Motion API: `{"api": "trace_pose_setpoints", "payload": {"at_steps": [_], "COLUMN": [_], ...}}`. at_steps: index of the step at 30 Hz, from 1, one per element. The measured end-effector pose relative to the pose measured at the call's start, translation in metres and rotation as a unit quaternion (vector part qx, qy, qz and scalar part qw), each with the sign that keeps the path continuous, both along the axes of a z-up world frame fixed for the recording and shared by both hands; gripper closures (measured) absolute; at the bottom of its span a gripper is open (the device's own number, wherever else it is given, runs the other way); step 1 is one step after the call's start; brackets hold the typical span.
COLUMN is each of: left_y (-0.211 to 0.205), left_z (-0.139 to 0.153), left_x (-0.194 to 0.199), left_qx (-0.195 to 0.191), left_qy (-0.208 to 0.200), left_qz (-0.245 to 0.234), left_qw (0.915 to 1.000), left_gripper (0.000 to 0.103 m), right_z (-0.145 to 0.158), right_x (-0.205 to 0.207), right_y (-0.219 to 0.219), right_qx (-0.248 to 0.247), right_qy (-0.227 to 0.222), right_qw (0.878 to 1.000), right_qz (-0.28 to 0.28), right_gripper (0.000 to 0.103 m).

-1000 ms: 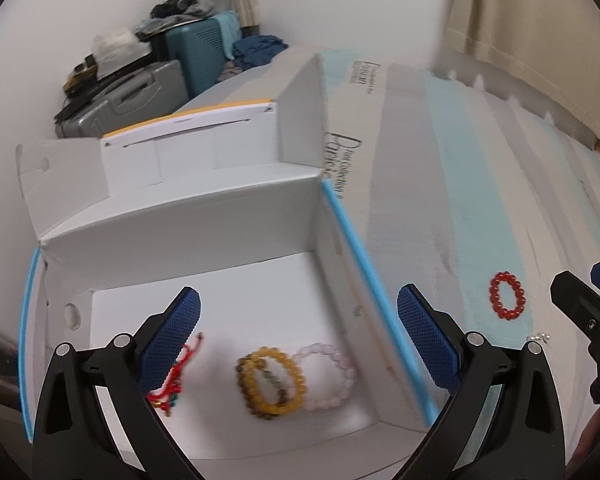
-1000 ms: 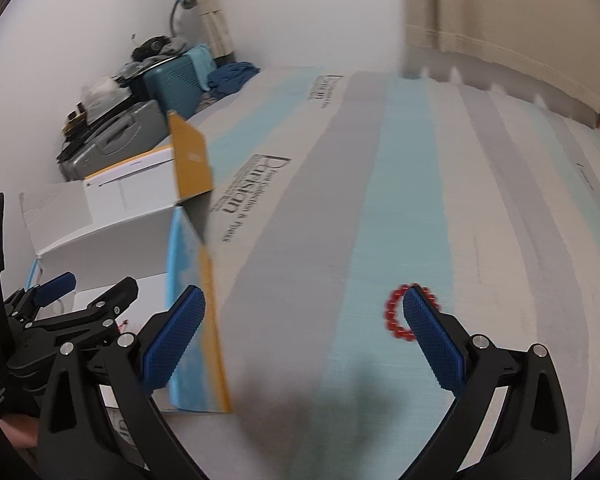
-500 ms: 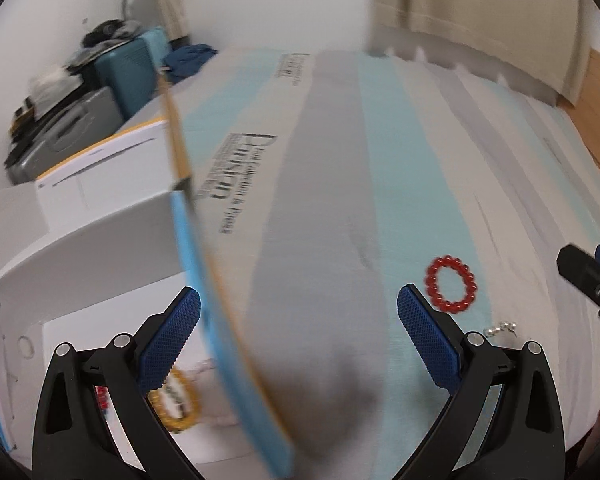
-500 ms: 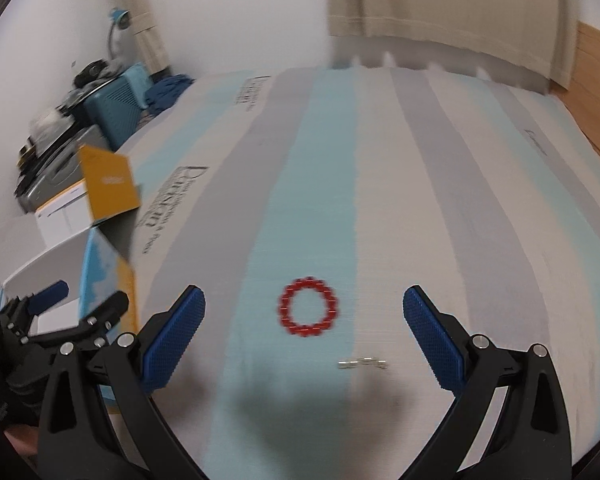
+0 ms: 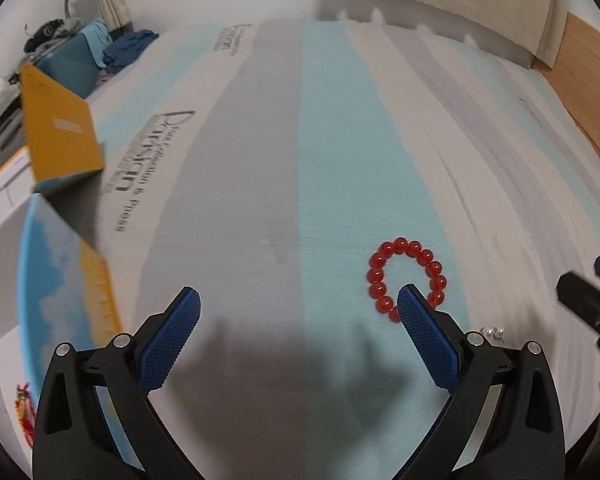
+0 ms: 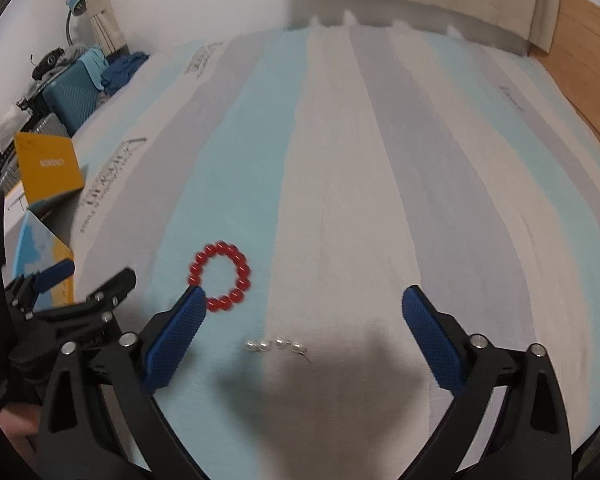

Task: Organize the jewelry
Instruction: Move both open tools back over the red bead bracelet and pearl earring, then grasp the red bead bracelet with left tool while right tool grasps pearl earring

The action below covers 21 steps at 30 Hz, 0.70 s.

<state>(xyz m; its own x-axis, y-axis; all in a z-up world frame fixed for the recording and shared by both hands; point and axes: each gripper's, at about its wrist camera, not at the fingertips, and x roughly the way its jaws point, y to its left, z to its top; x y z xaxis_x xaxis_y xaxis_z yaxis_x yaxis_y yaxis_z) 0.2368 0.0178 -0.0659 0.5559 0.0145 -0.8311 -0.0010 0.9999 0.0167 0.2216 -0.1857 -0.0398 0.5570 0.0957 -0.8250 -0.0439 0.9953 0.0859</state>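
Both tongs are released and empty. The left gripper (image 5: 298,310) hangs over the striped blue, grey and white bedsheet (image 5: 340,140), its right pad overlapping the ring of glossy red round beads (image 5: 406,276) at about two o'clock. The right gripper (image 6: 302,306) frames the short strand of small white pearl beads (image 6: 276,346) near six o'clock. The open white cardboard box with blue and yellow sides (image 5: 60,280) sits at nine o'clock. This looks like the approach step; next, I judge, centre one piece between the pads and descend

Soft indoor light, motion blur, fisheye vignette
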Motion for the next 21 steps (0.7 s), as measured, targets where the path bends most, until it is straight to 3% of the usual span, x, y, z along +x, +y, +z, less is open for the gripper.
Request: {"api": "trace_pose_setpoints", "payload": {"at_steps": [11, 21], "left_y": [-0.024, -0.03], "left_z": [-0.033, -0.062], "left_x": [0.027, 0.043], "left_qx": [0.005, 0.002], "left_qy": [0.027, 0.051], "left_qz": [-0.022, -0.034], "left_qw": [0.9994, 0.9981], "left_gripper": [0.006, 0.008], "right_z": [-0.043, -0.077], "right_x": [0.003, 0.007], "right_y": [0.006, 0.021], "right_qx": [-0.056, -0.077], "right_qy": [0.028, 0.073], "right_qw": [0.995, 0.985], "right_qz": [0.083, 0.139], "right_gripper": [0.023, 0.036]}}
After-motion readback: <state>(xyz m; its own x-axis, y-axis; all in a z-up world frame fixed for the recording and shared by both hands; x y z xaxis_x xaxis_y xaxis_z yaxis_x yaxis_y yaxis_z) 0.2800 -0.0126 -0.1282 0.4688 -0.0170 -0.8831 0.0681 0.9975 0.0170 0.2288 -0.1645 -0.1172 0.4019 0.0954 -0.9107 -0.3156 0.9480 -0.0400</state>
